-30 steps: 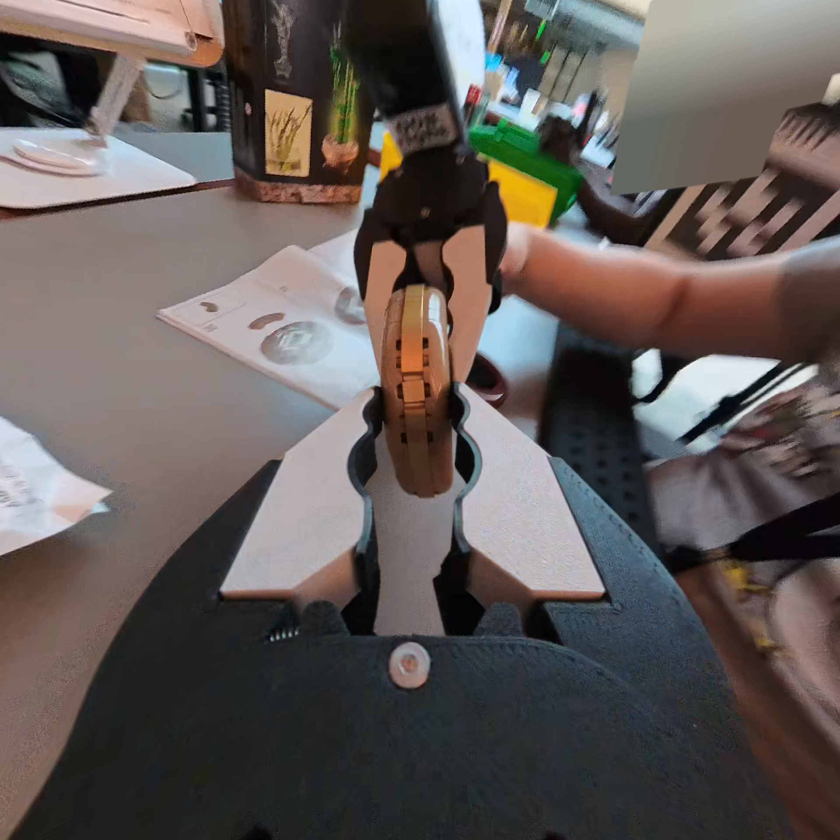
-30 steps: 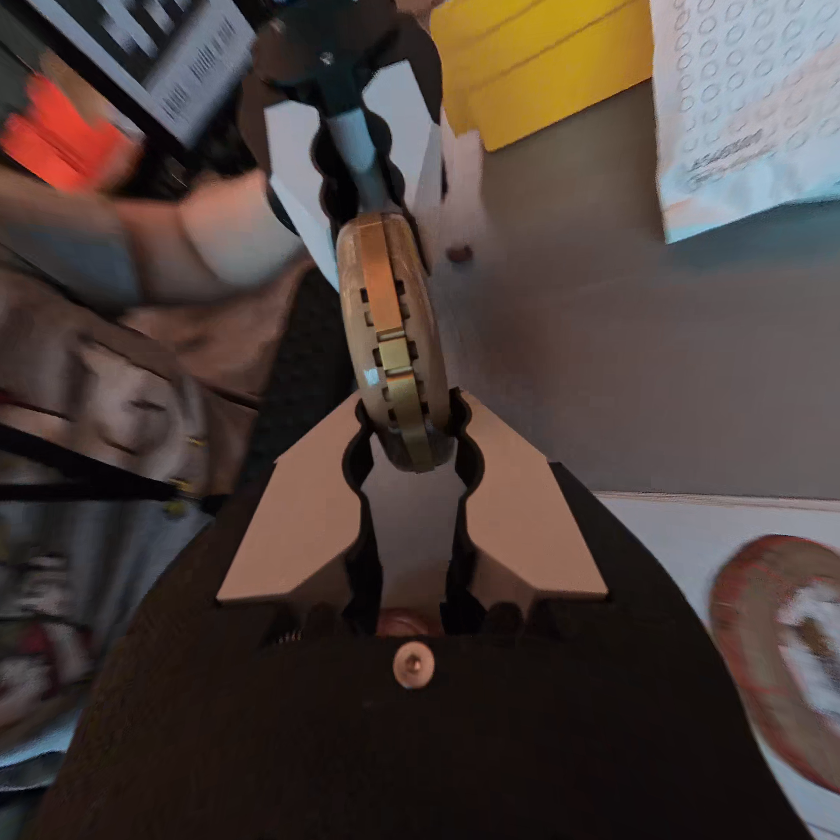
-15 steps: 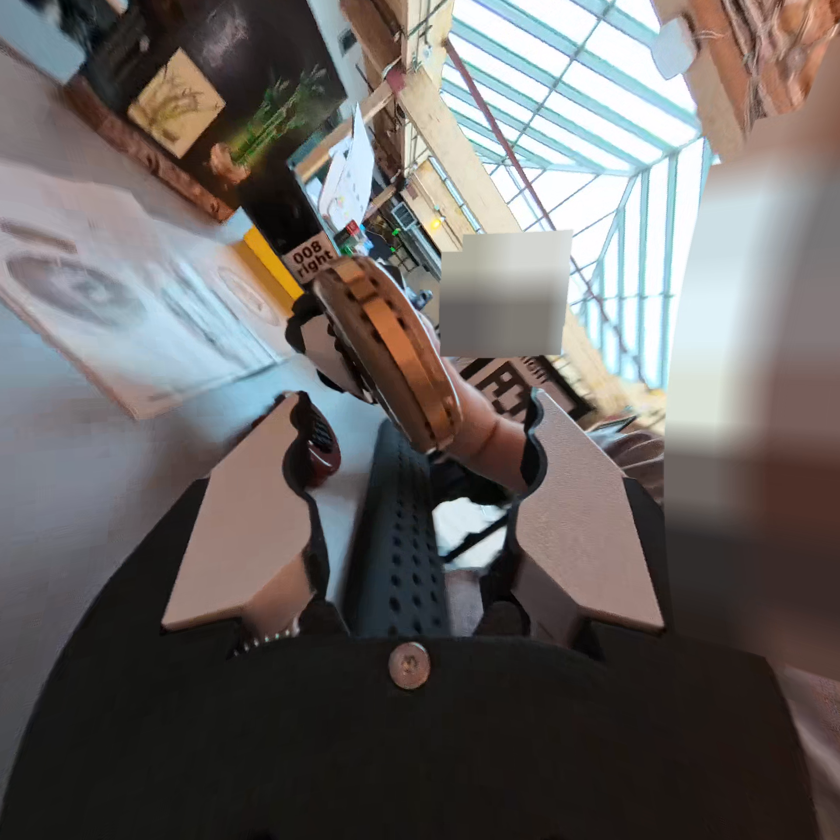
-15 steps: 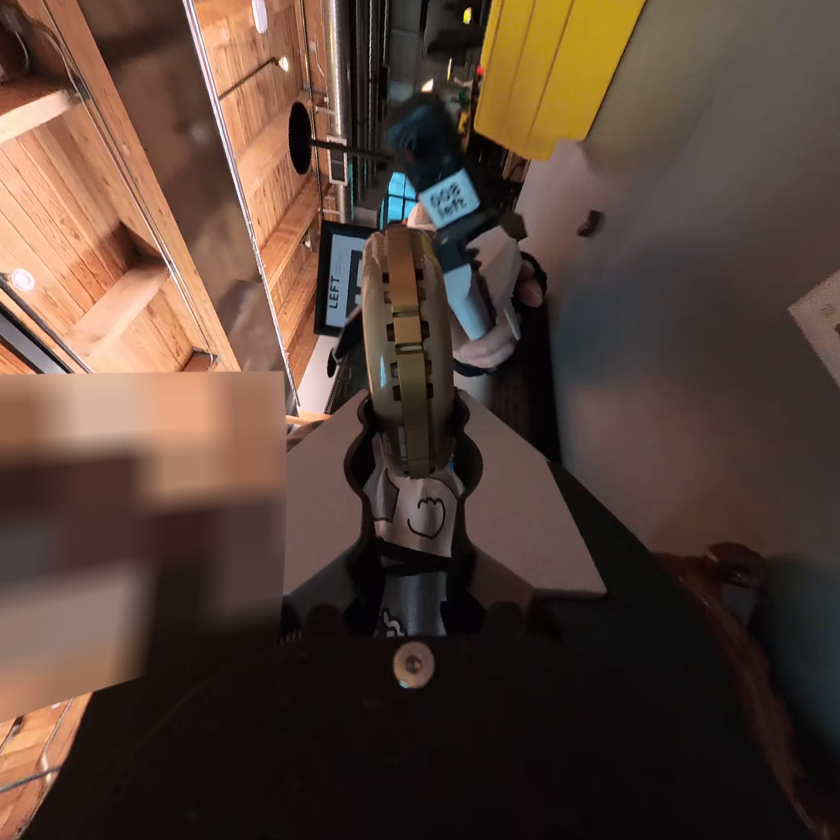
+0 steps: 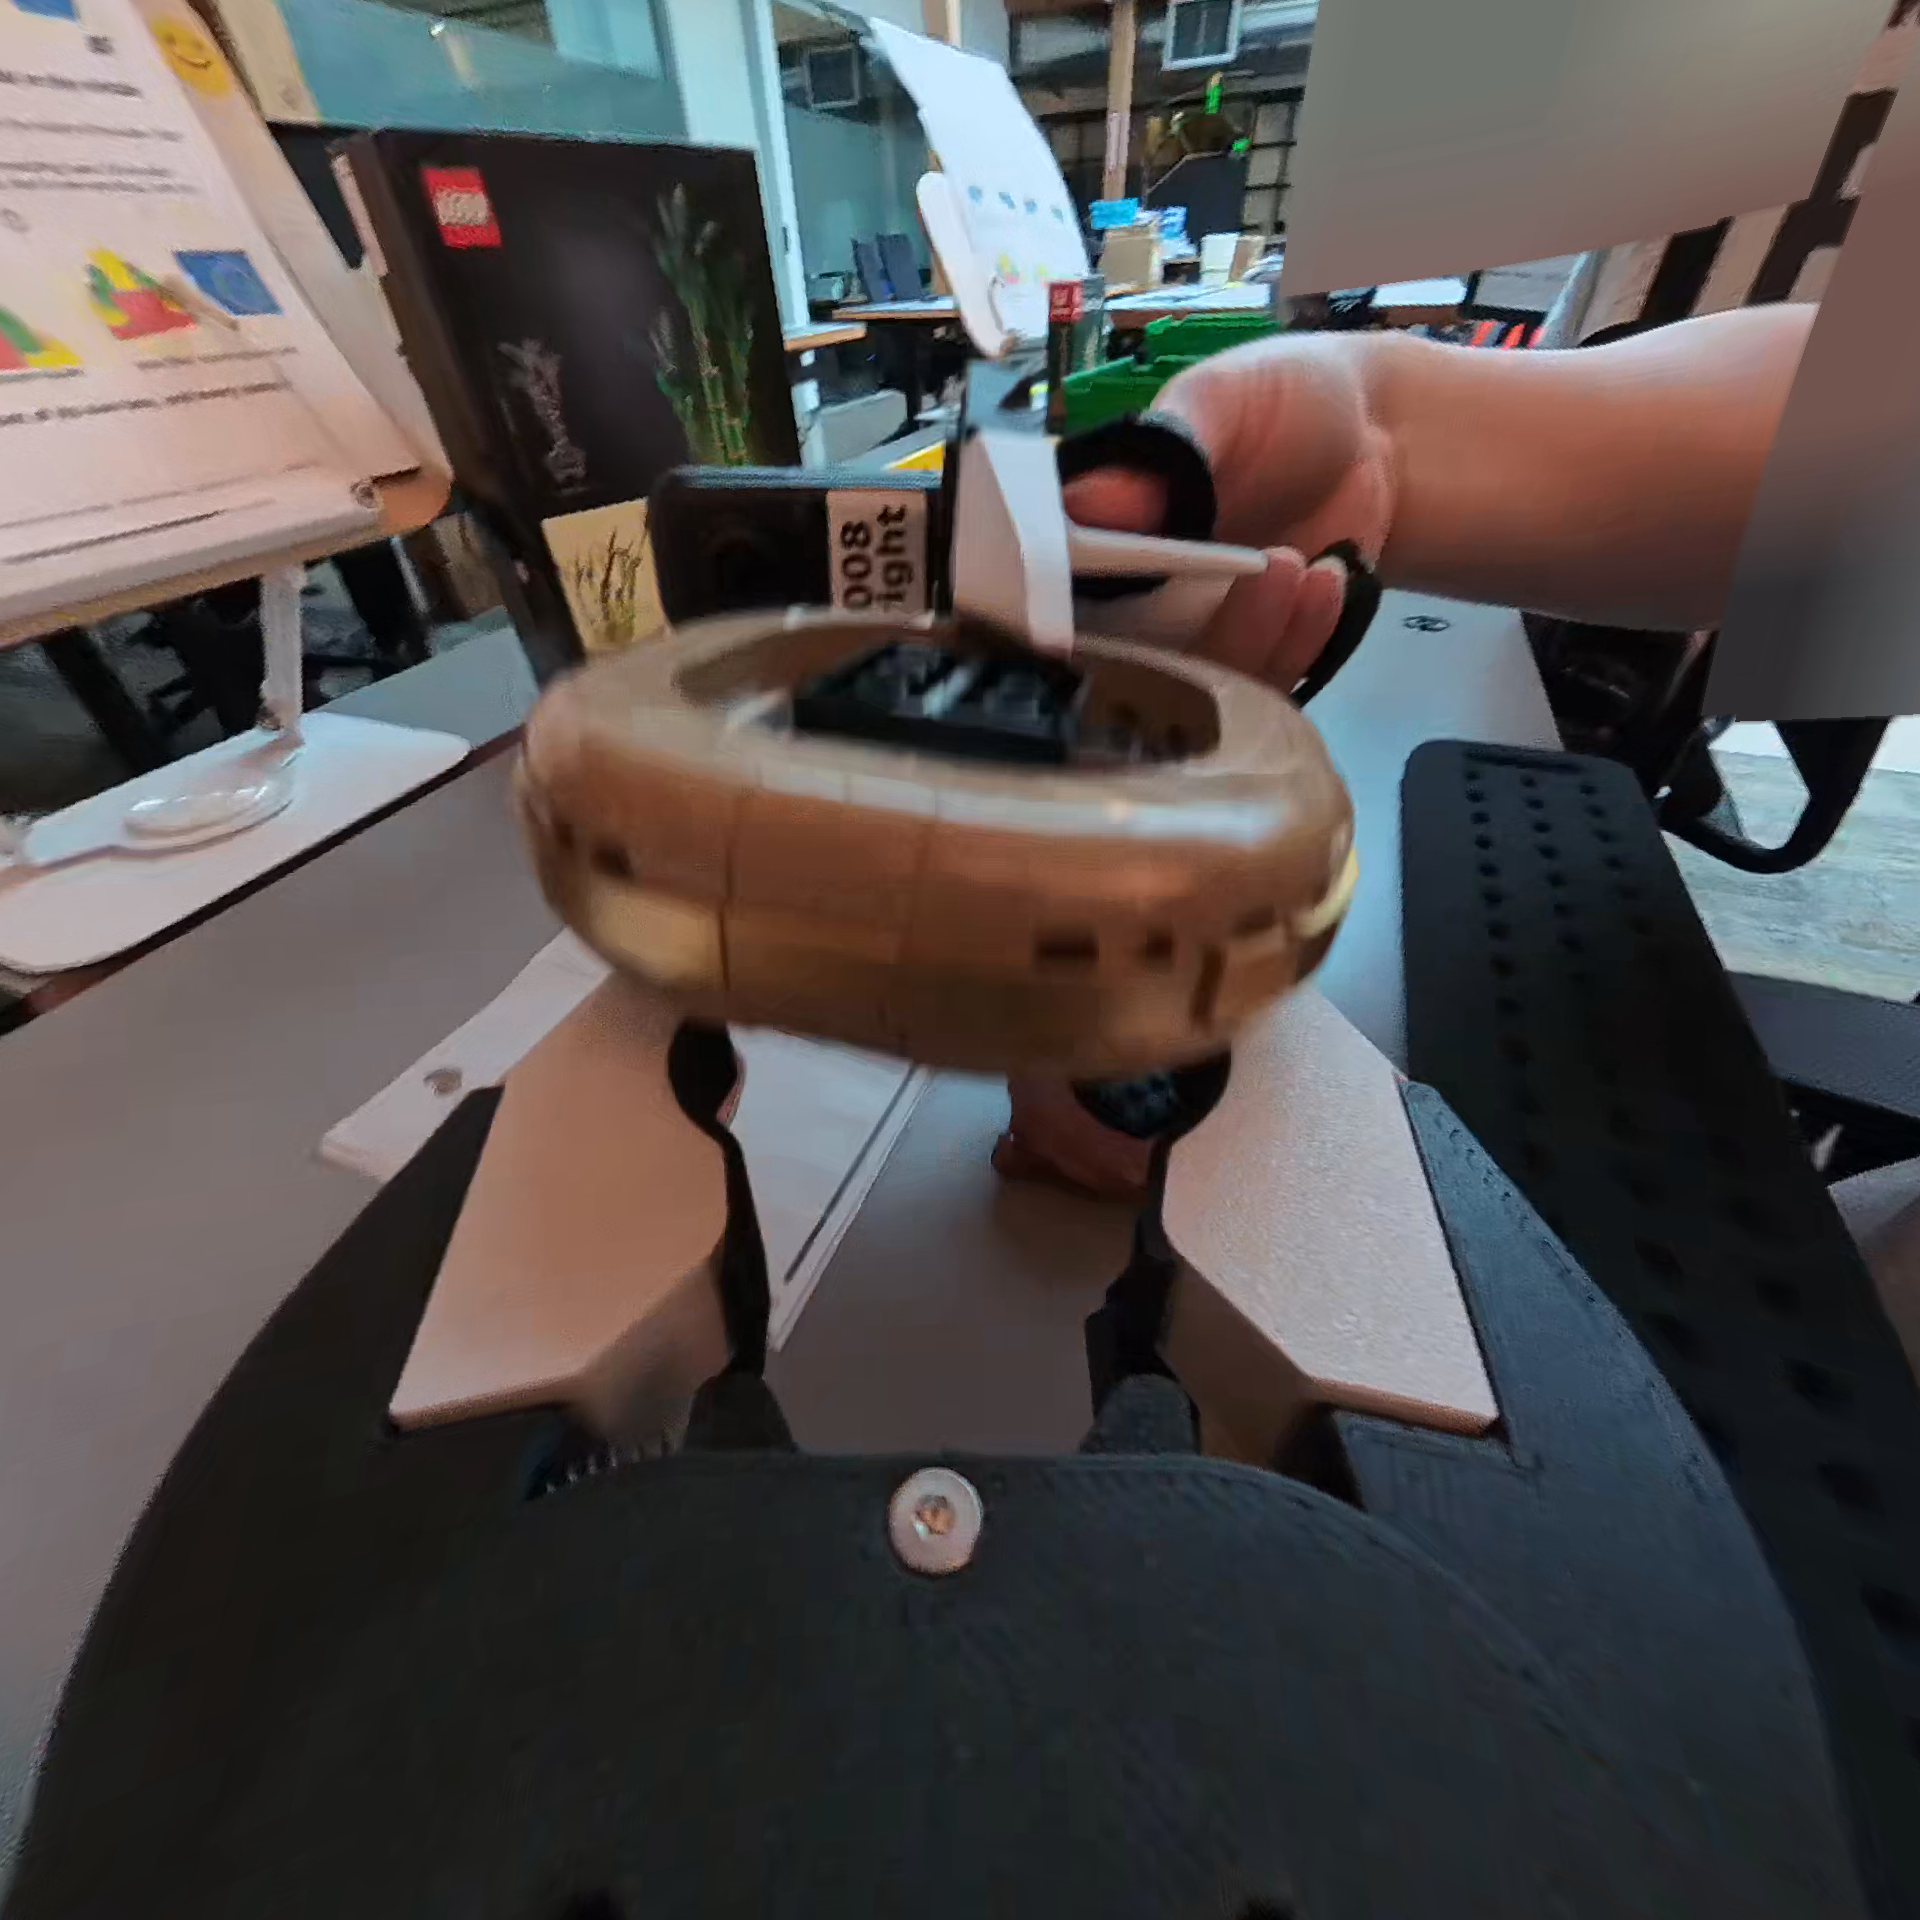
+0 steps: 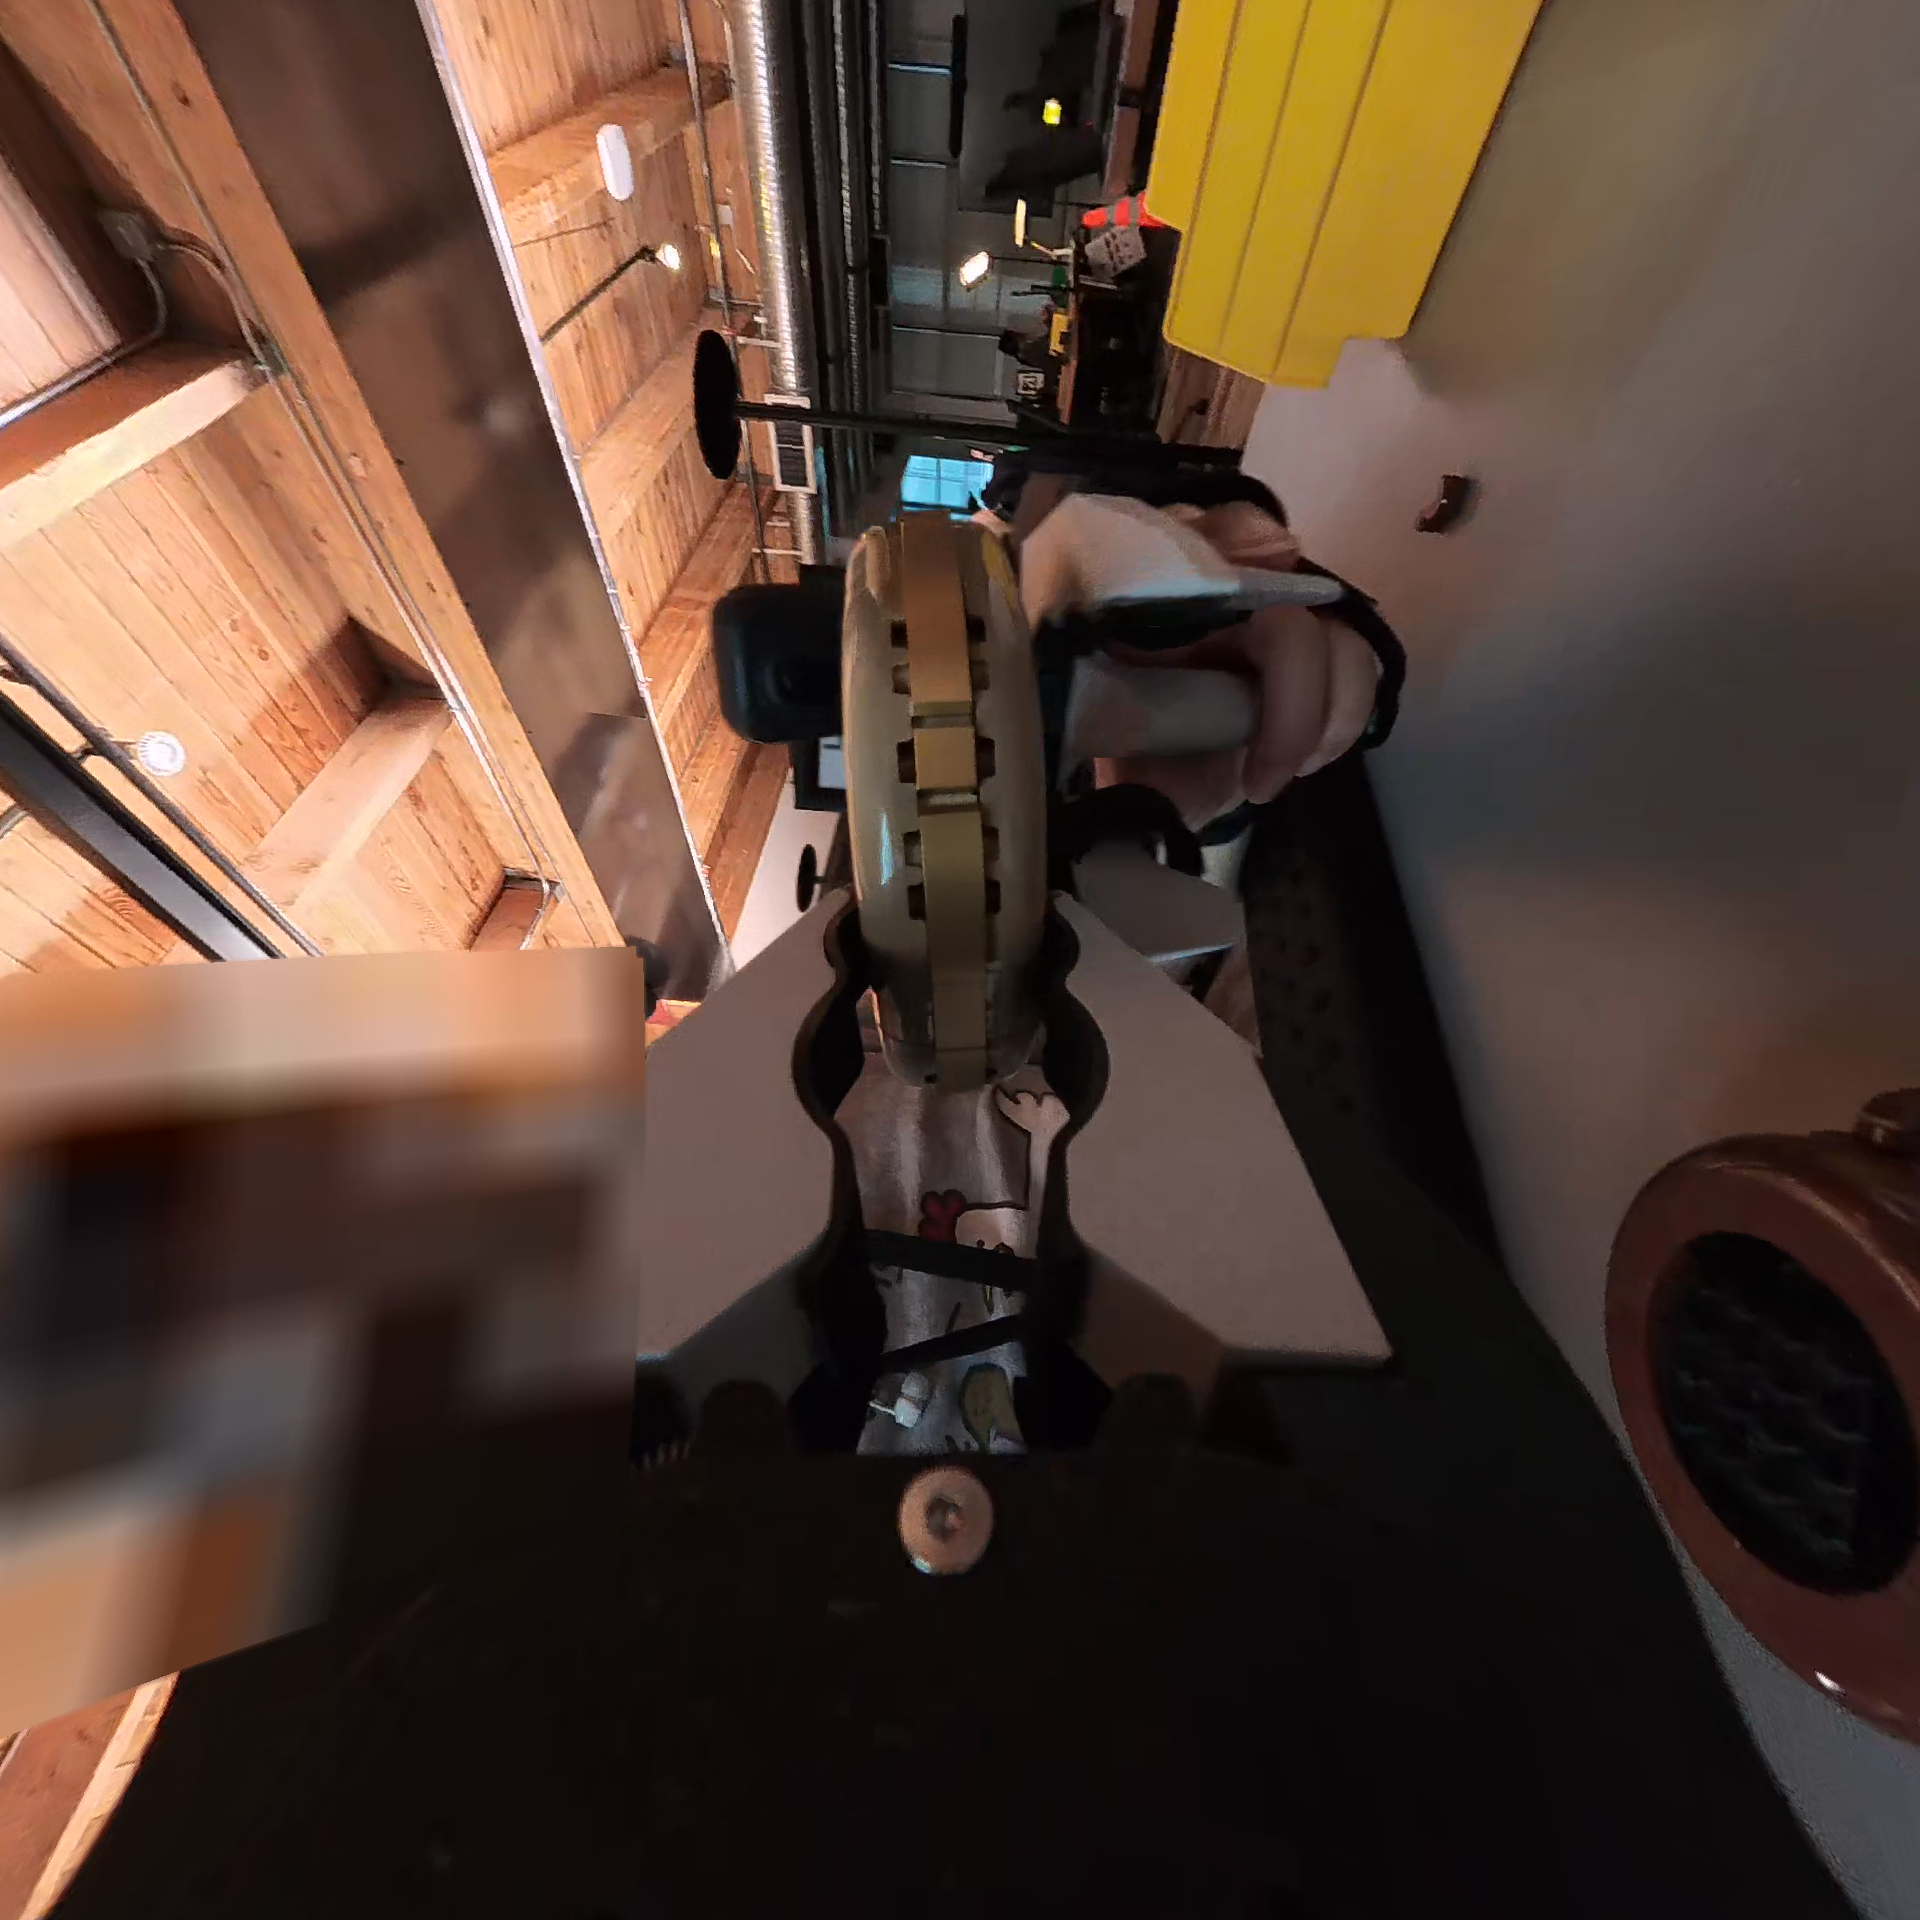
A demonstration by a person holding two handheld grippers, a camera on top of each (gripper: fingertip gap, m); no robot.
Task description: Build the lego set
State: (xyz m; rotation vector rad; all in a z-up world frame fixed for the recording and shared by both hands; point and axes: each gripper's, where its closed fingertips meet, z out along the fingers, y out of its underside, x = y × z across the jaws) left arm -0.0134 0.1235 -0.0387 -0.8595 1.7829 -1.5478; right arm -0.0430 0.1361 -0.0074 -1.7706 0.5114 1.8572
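Clamping tan lego ring [image 6: 940,800] | right hand-held gripper [image 6: 945,997] closed | left hand-held gripper [image 5: 951,1070] wide apart, empty

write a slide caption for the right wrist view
Right tool clamps a round tan lego ring edge-on, beside a brown lego pot.

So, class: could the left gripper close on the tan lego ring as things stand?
Probably yes: the left gripper stands open, the tan ring just past its fingertips with nothing between, though the right gripper grips it.

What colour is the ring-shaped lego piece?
Tan, with a gold band around the round lego ring; right wrist view shows it best.
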